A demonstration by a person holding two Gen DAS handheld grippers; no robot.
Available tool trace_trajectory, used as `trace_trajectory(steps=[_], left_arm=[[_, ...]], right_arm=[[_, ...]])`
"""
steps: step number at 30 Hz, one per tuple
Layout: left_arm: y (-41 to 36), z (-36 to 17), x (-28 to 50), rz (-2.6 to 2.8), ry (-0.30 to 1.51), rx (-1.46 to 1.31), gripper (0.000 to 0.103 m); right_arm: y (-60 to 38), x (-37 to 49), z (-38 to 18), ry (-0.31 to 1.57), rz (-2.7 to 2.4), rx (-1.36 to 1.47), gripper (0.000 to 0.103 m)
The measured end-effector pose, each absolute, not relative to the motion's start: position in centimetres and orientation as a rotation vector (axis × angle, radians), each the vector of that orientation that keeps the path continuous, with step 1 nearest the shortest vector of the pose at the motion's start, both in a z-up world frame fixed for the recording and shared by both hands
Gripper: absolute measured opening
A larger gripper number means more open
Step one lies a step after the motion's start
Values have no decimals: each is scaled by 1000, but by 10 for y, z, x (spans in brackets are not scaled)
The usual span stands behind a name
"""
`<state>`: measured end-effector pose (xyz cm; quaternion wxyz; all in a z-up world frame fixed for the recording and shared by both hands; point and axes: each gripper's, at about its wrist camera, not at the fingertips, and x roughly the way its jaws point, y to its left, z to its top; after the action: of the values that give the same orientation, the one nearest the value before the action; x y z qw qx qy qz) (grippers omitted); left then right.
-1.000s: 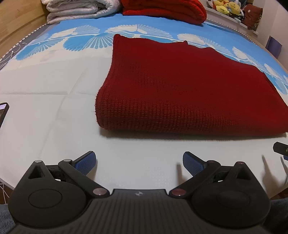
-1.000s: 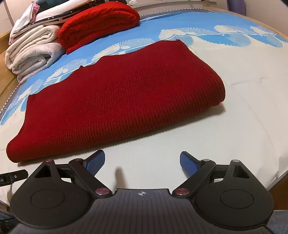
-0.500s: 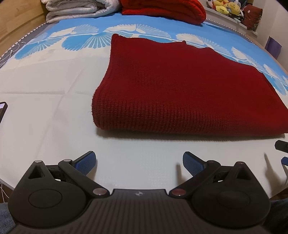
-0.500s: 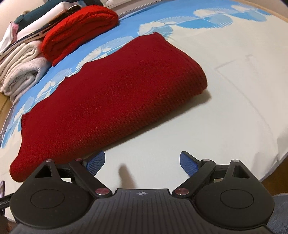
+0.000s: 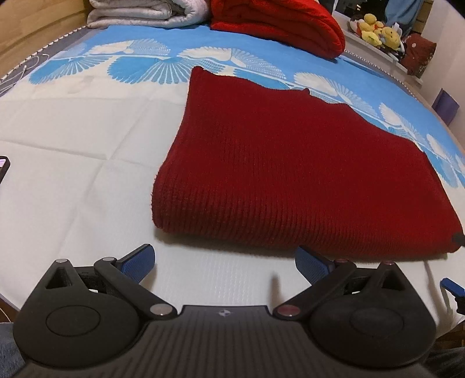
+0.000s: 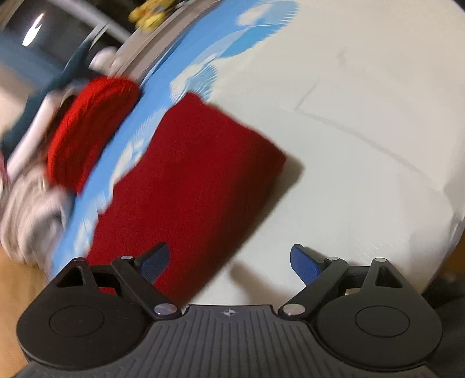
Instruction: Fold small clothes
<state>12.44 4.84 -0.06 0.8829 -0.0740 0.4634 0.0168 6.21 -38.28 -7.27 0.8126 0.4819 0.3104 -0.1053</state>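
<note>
A dark red knitted garment (image 5: 290, 174) lies folded flat on the bed, its thick folded edge toward me. My left gripper (image 5: 225, 263) stands open just in front of that edge, nothing between its blue pads. In the blurred, tilted right wrist view the same red garment (image 6: 186, 186) runs from the middle down to the lower left. My right gripper (image 6: 229, 261) is open over the garment's near right corner, its left pad above the cloth and its right pad above bare sheet. One blue tip of the right gripper (image 5: 452, 286) shows at the left wrist view's right edge.
The bed has a white sheet (image 5: 72, 174) with a blue fan-patterned band (image 5: 139, 64) behind it. A folded bright red blanket (image 5: 279, 23) and a grey-white quilt (image 5: 145, 13) are stacked at the back. Plush toys (image 5: 377, 32) sit on a shelf. A phone's corner (image 5: 4, 165) lies at the left.
The right gripper has rolled strongly and shifted, so the garment now runs diagonally in its view with a pad over the corner. The left gripper has barely moved, edging closer to the fold.
</note>
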Motion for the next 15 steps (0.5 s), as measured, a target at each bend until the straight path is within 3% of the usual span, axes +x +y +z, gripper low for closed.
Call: trace_trajectory(steps=[7,11,13,15], left_arm=[[60,3,129,79,951,-188,103],[73,4,130,124,951,-225,103],[82,4,131,156,953,-249,103],[92,2,133,192,964,-270,103]], right_arm=[[-392,86,-84,582,-263,1214,89],[-393,100,-97,547,-268,1304,78],[-394,105,-102,508,-282,1335,66],[-395,109,-110,497,-301,1355,39]])
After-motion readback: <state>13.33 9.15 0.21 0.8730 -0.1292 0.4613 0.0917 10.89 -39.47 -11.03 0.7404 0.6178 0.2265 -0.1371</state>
